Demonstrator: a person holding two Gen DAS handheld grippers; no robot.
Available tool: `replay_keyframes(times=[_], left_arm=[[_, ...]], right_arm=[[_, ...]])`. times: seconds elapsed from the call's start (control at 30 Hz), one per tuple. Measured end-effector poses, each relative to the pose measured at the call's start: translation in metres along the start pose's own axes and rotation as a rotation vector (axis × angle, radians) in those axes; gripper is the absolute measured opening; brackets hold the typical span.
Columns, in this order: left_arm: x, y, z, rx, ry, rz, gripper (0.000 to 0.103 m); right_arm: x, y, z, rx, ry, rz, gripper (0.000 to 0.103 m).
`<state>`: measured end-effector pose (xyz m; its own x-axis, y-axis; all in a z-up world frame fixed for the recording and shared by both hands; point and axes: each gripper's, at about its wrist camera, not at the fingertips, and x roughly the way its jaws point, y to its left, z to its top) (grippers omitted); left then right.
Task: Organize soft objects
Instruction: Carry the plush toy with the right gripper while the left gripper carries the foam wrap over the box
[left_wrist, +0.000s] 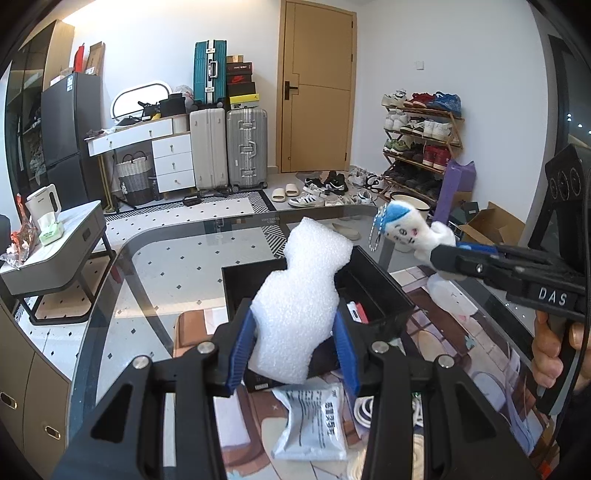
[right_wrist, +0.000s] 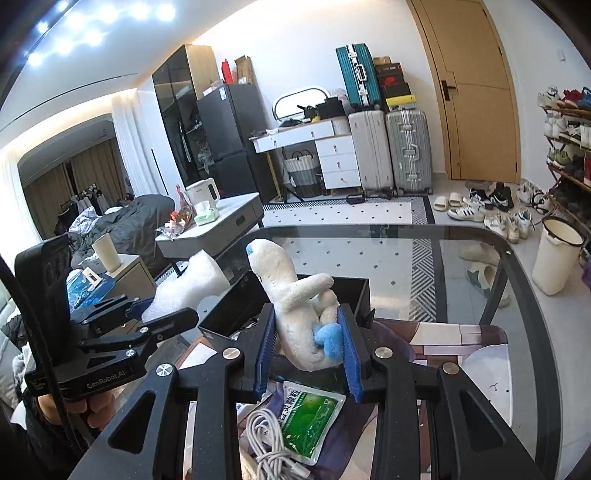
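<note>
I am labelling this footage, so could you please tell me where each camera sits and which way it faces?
Left wrist: rides the left tongs, facing the door across the glass table; they grip a white foam piece above the black box; the right hand shows.
Right wrist: rides the right tongs, facing the room's far wall; they grip a plush toy; the left hand shows.
Shared: both held items, box, suitcases, door.

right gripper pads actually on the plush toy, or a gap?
Touching. Right wrist view: both blue pads of the right gripper press the plush toy from either side, no gap.
</note>
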<state>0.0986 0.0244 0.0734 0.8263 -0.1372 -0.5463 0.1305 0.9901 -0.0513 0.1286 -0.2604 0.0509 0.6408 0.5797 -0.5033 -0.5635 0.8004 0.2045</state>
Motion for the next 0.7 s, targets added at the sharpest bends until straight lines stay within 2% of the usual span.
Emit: replay_keyframes(times=[0.7], left_arm=[[0.083, 0.013, -0.004, -0.012, 0.076, 0.034, 0.04]], right_arm=[[0.104, -0.002, 0.004, 0.016, 0.126, -0.002, 0.033]])
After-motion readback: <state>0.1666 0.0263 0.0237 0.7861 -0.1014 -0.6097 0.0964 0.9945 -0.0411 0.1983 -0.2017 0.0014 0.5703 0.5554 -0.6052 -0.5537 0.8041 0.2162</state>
